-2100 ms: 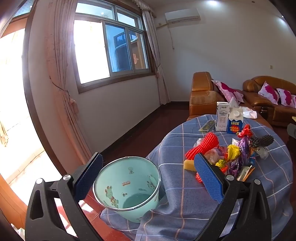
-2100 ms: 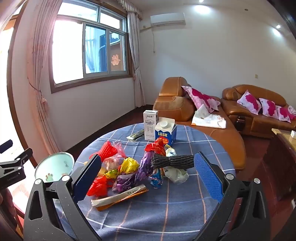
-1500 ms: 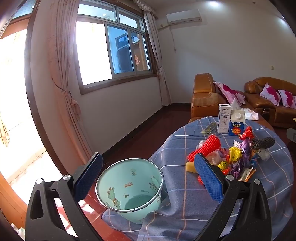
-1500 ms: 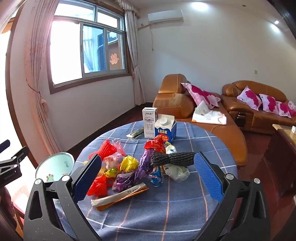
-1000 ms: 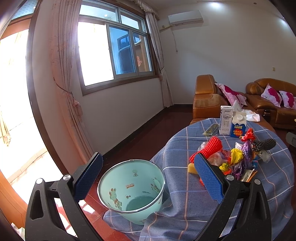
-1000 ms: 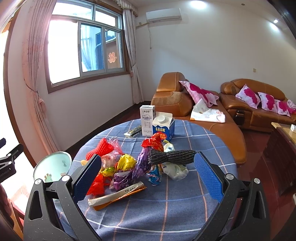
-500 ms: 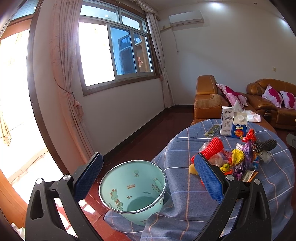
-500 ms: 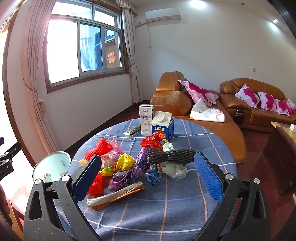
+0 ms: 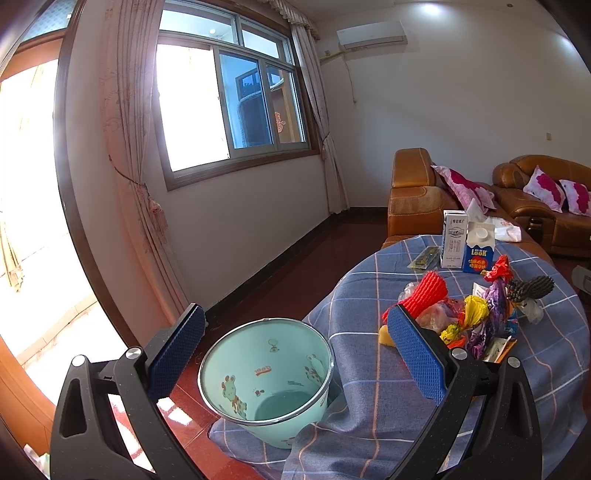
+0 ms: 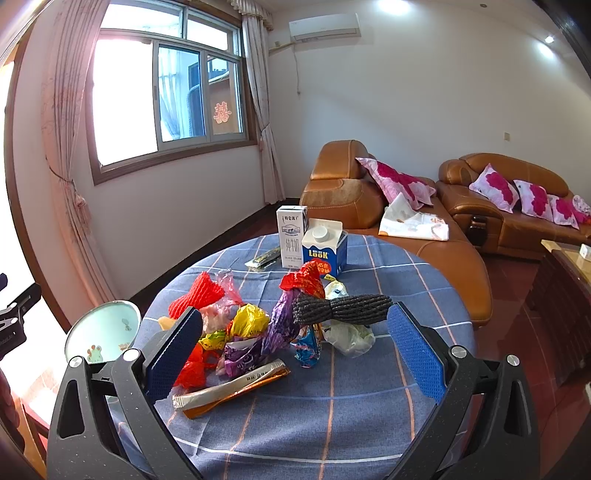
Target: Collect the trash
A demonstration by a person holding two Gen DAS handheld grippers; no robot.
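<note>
Trash (image 10: 258, 332) lay heaped on the desk (image 10: 332, 424), bin (image 9: 266, 376) empty; left gripper (image 9: 295, 354) and right gripper (image 10: 291, 350) gaped wide, holding nothing, collection apparently unstarted.

We're in a home living rm: brown leather sofas (image 10: 491, 199) w/ pink floral cushions (image 10: 495, 188), curtained window (image 10: 166, 96), wall AC unit (image 10: 325, 26), dark red floor, and a round table w/ blue checked cloth (image 10: 369, 406) holding milk cartons (image 10: 291, 236) & wrappers.
</note>
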